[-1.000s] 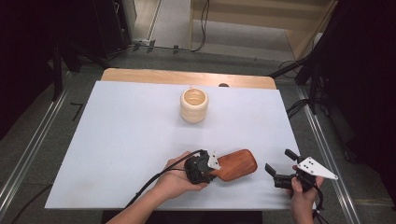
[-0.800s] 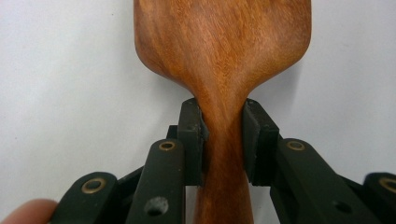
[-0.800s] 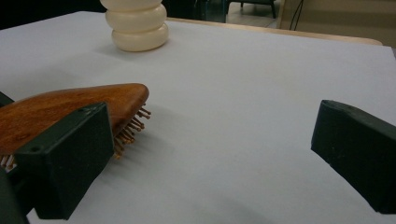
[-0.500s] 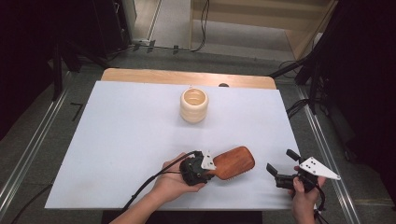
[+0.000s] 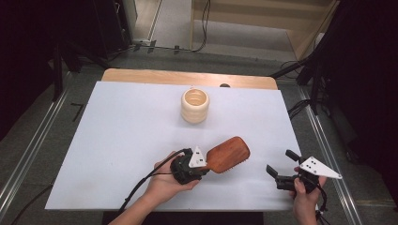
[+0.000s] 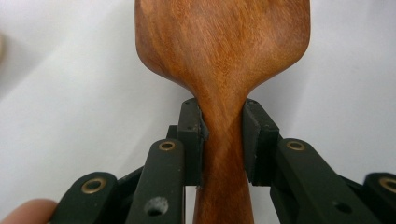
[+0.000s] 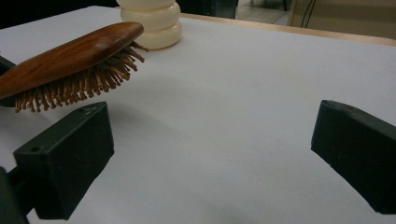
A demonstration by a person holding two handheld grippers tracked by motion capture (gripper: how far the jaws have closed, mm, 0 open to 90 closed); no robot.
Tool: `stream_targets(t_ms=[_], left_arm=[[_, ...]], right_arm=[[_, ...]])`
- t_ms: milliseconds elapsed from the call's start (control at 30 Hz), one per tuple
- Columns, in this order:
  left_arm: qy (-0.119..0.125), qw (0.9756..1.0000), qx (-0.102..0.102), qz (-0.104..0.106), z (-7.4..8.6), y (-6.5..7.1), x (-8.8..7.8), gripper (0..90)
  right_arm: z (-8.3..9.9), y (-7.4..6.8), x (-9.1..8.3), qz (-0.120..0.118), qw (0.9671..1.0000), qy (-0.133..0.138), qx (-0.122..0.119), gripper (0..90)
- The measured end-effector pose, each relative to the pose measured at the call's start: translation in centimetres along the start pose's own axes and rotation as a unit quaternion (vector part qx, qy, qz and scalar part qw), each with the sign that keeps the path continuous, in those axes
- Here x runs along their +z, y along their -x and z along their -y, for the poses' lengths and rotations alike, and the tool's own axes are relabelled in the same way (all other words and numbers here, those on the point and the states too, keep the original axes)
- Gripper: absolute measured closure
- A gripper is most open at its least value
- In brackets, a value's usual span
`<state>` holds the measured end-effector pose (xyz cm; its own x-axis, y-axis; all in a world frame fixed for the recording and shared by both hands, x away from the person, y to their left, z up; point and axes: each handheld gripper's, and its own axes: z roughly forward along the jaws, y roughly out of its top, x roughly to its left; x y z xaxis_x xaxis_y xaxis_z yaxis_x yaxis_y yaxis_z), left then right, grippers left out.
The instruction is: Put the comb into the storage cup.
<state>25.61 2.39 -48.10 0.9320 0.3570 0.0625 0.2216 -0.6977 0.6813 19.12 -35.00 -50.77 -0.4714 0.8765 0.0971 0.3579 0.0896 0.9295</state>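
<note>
The left claw (image 5: pixel 202 165) is clenched on the wooden hairbrush (image 5: pixel 228 154) by its neck, lifted off the surface (image 5: pixel 117 136) short of the cream cup (image 5: pixel 195 105), placing remains; right claw (image 5: pixel 280 169) gapes empty.

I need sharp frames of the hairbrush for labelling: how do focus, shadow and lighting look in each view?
High view: even light, dark surroundings, hairbrush a bit soft. Left gripper view: wood grain crisp, edges near the lens soft. Right gripper view: bristles sharp, faint shadow beneath on the white table, near pads blurred.
</note>
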Motion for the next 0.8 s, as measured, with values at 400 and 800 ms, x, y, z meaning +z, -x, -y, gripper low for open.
stream_targets(t_ms=[400, 800], left_arm=[[0.052, 0.9980, -0.023, -0.028, 0.7, -0.8, -2.4, 72.6], [0.085, 0.9946, -0.033, -0.049, 0.9, -1.5, -4.1, 72.6]], right_arm=[[-2.5, -1.7, 0.9, -0.029, 0.9995, 0.009, -0.003, 0.0], [-5.9, -3.5, 2.9, -0.064, 0.9976, 0.024, -0.005, 0.0]])
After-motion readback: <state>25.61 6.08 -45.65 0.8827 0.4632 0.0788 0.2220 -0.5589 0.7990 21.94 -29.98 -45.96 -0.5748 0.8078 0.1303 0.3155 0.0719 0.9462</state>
